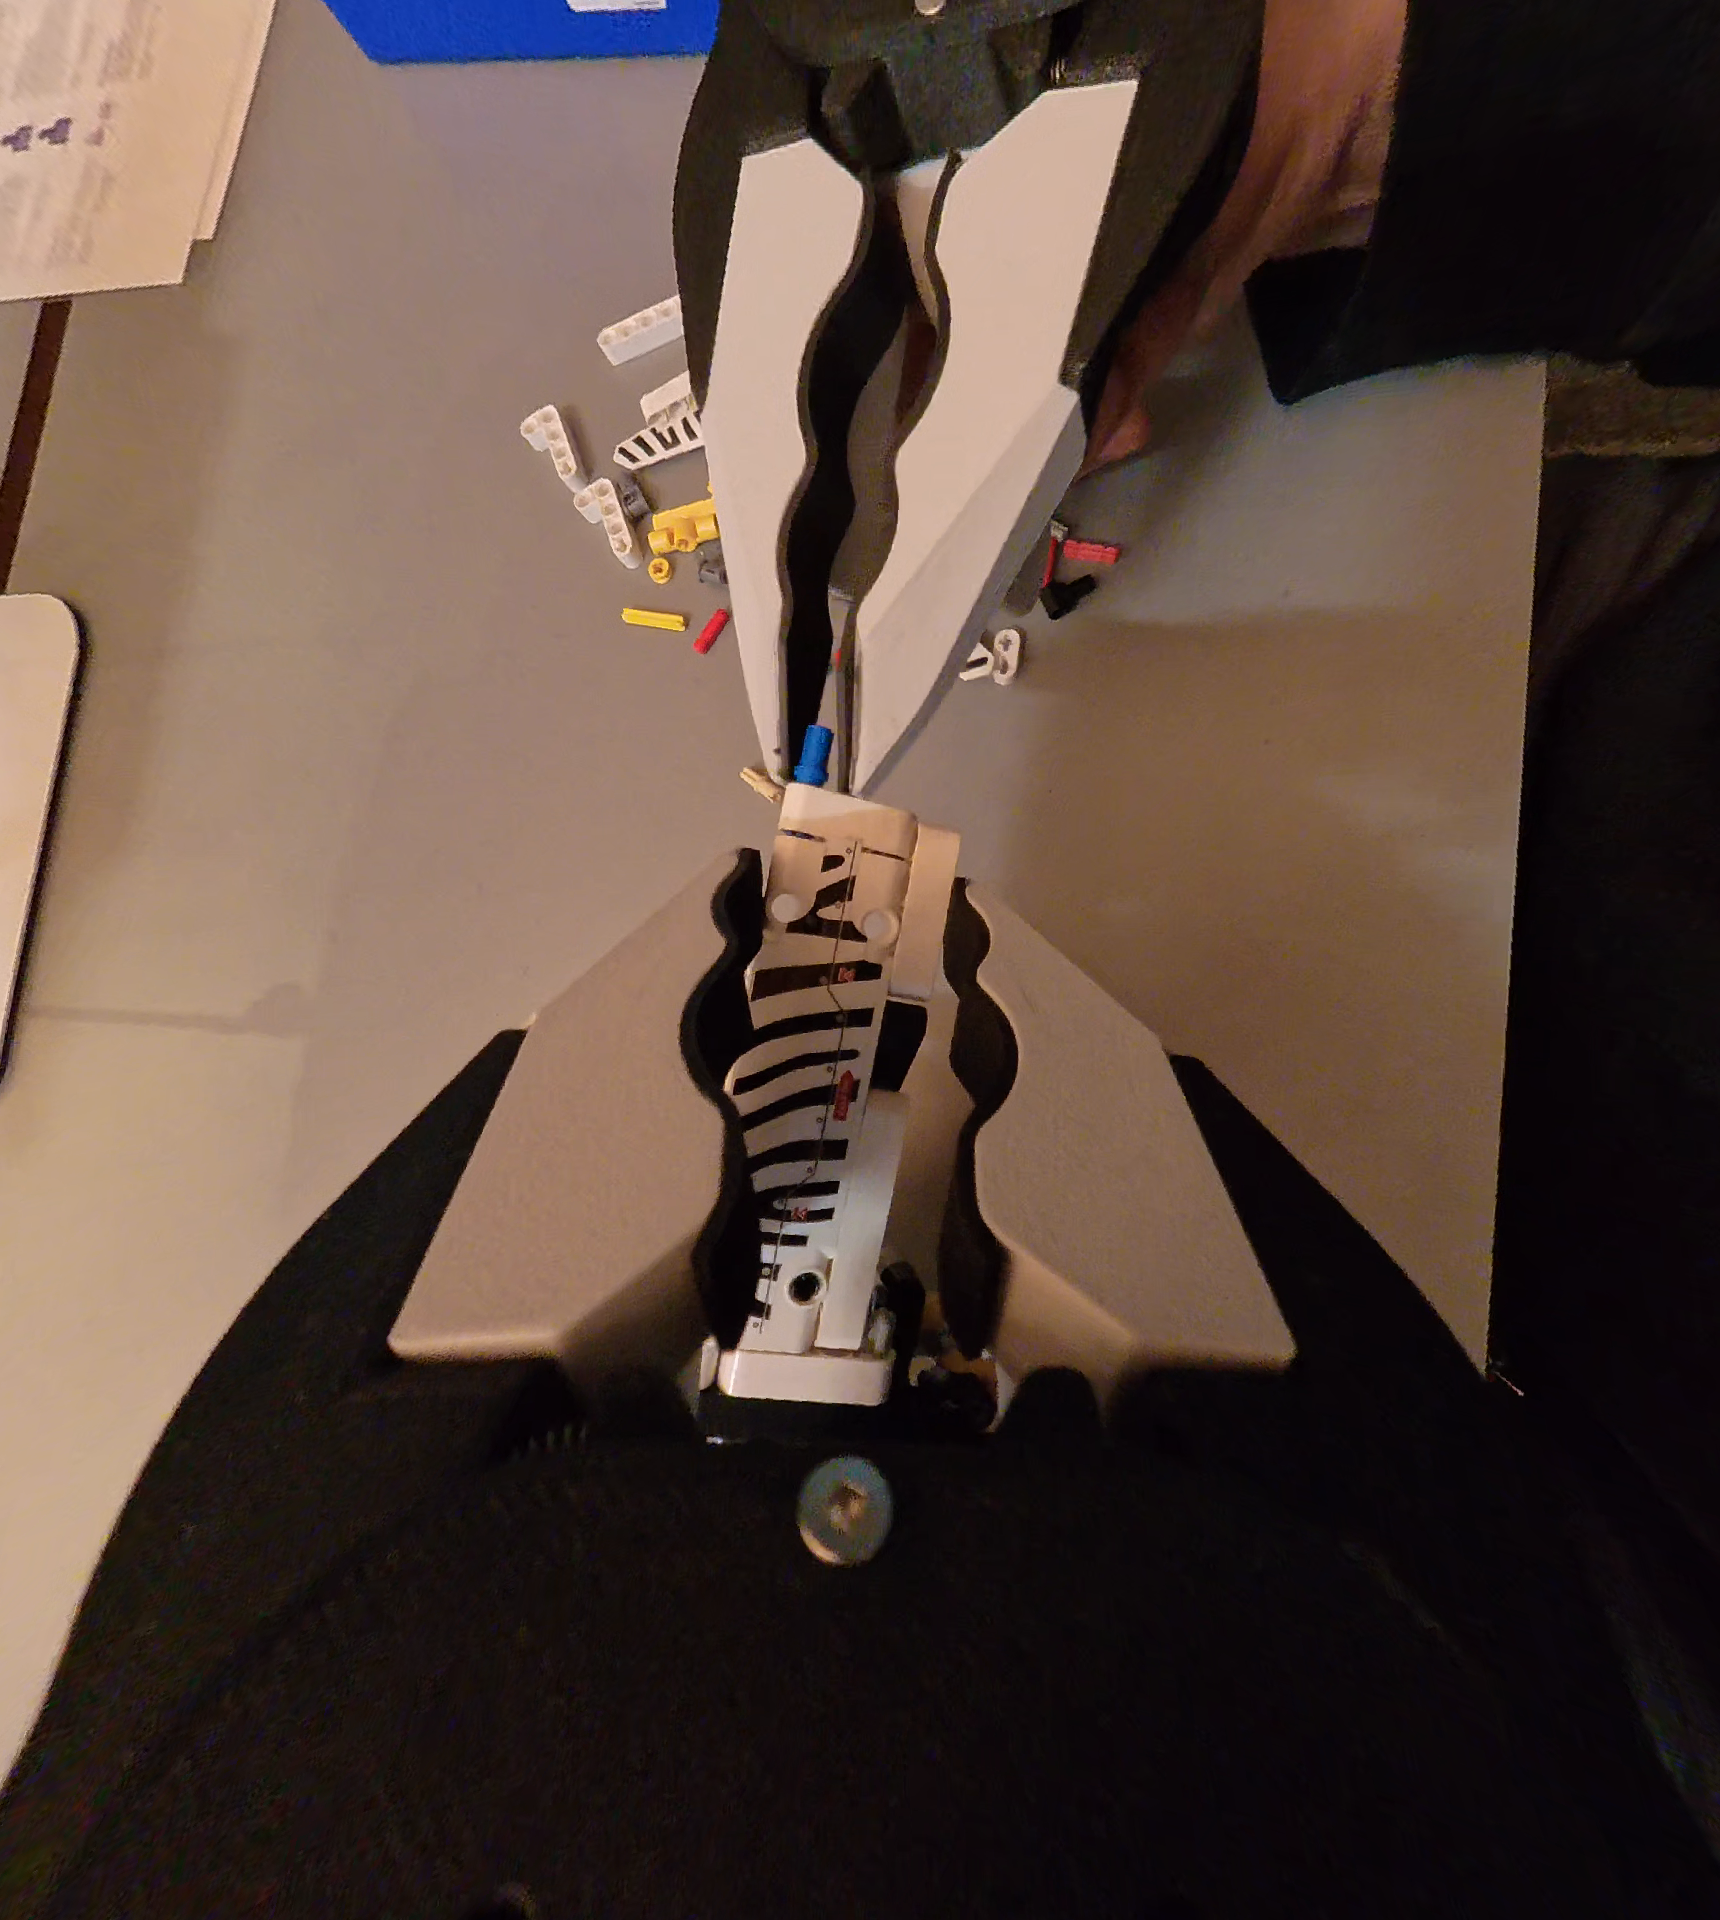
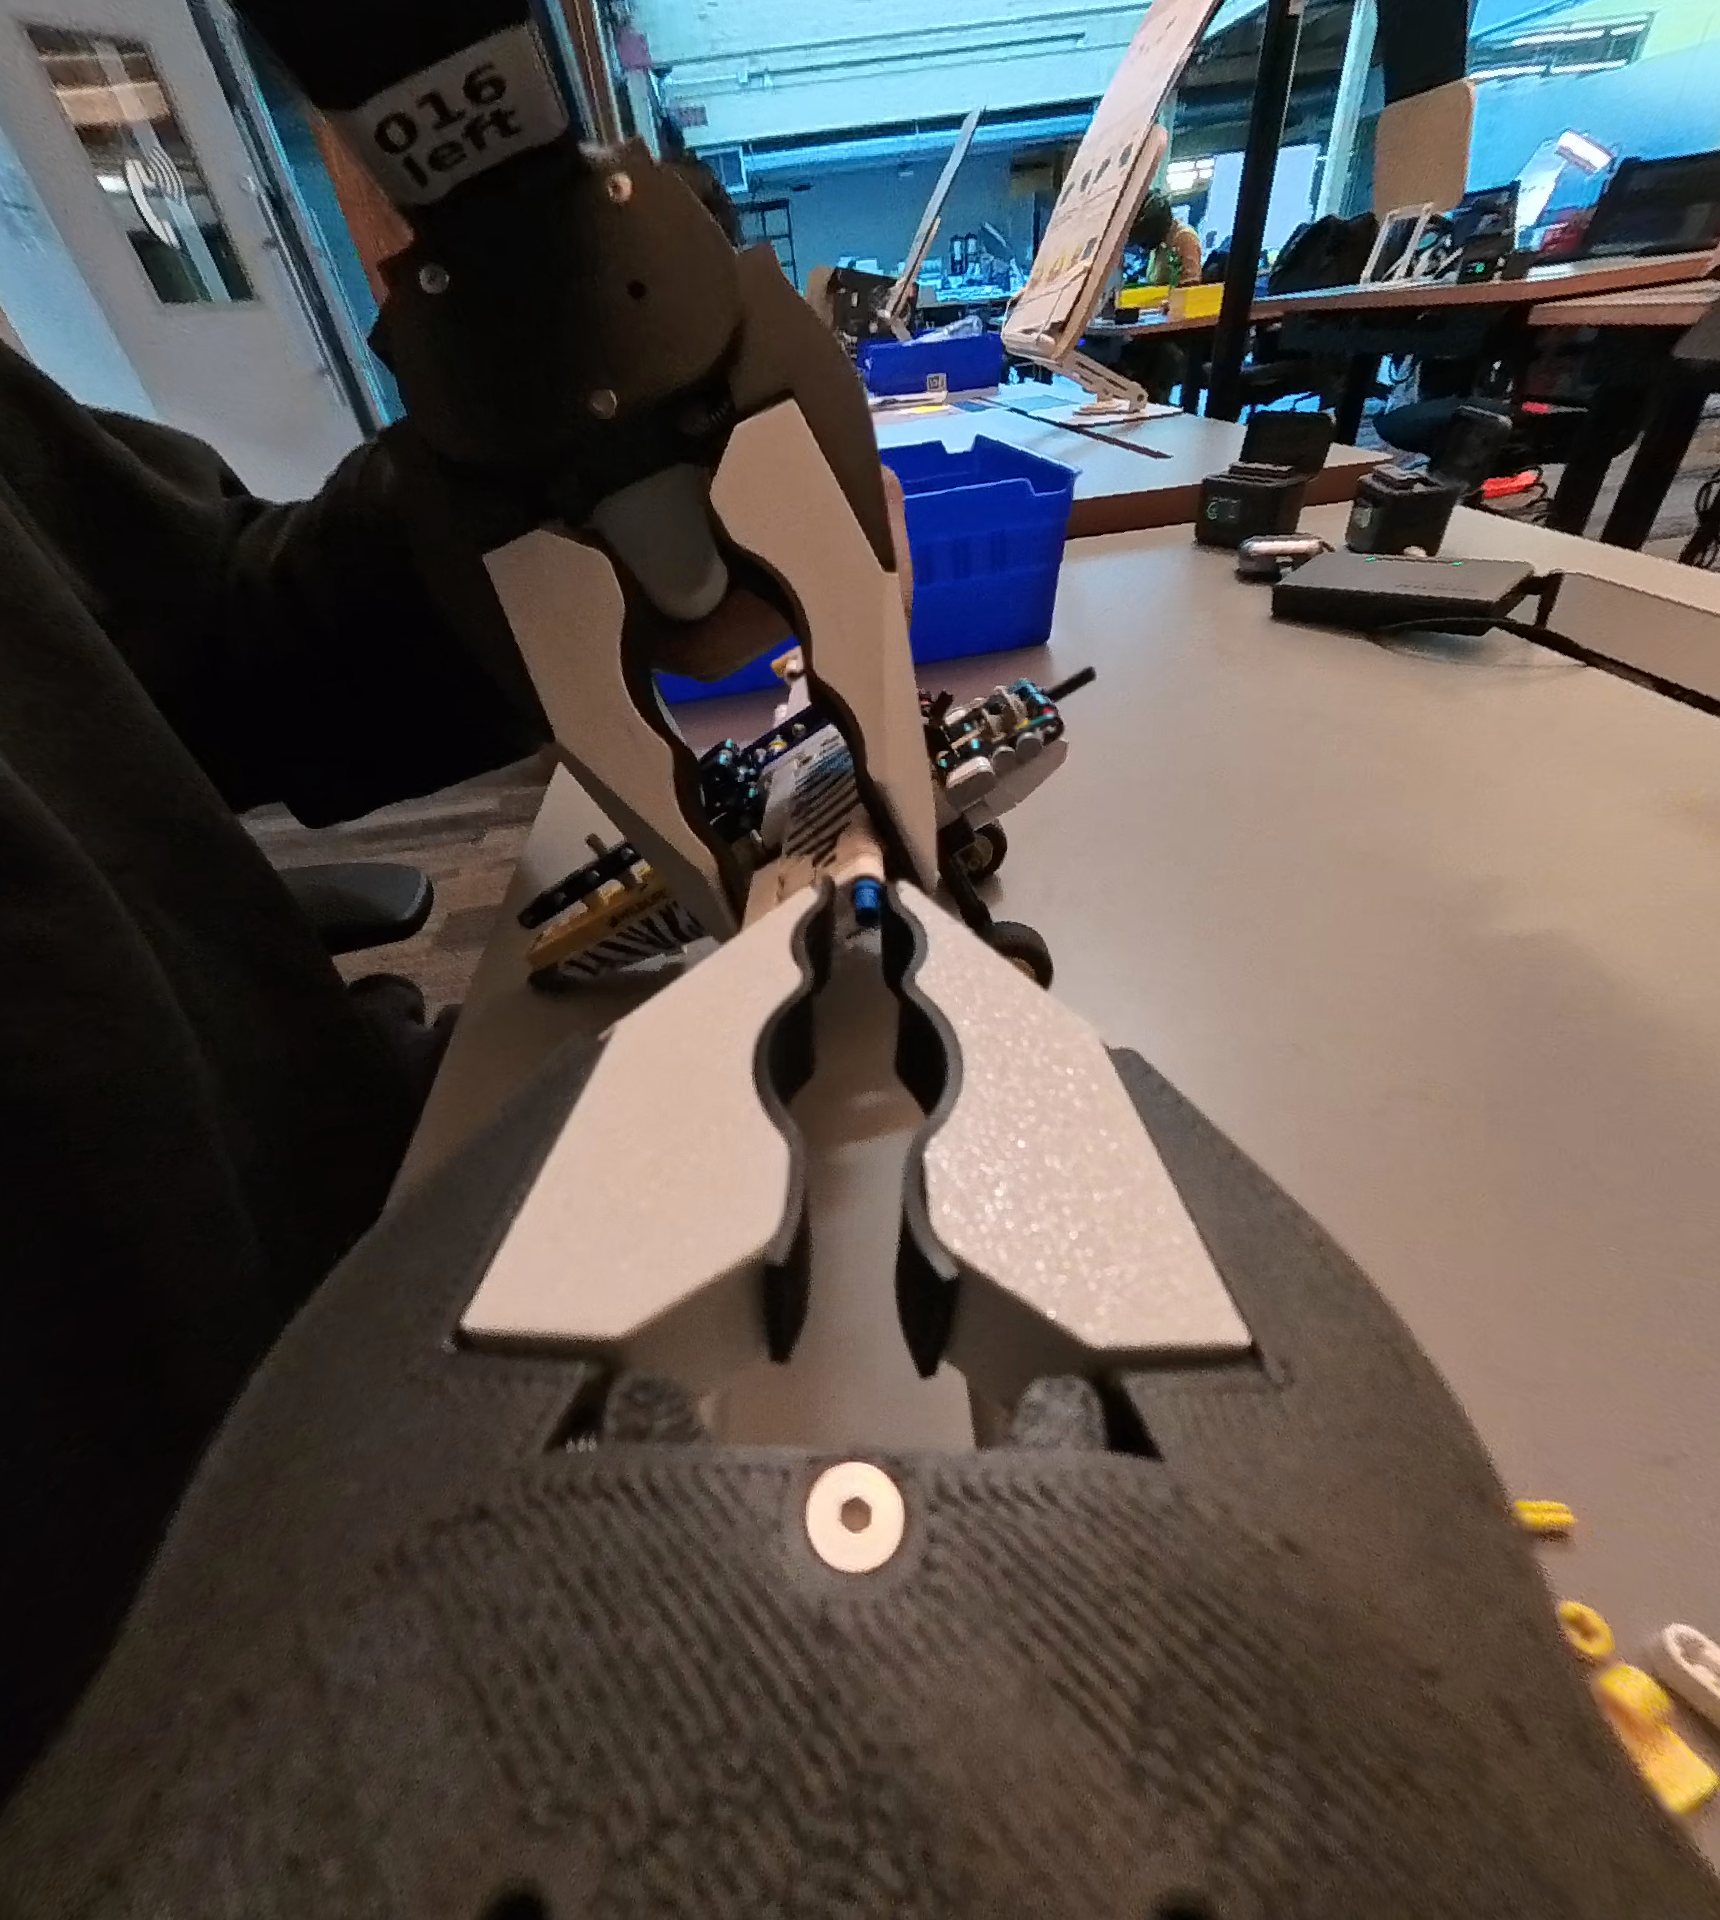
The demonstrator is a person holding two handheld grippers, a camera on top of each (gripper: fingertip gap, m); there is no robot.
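Note:
My left gripper (image 1: 851, 878) is shut on a white brick-built model with black zebra stripes (image 1: 814, 1039), held lengthwise between its pads above the grey table (image 1: 316, 727). A blue pin (image 1: 814, 753) sticks out of the model's far end. My right gripper (image 1: 820, 764) comes in from the far side, with its tips around that pin. In the right wrist view the blue pin (image 2: 866, 902) lies against one pad of my right gripper (image 2: 861, 906), with a slit to the other pad. The left gripper (image 2: 825, 904) and the model (image 2: 814, 800) show just beyond.
Loose white, yellow, red and grey parts (image 1: 648, 488) lie on the table behind the right gripper, with more (image 2: 1666, 1714) near it. A blue bin (image 2: 981, 551), a wheeled assembly (image 2: 1001, 738), a yellow striped assembly (image 2: 607, 925), papers (image 1: 56, 135) and black devices (image 2: 1396, 592) stand around.

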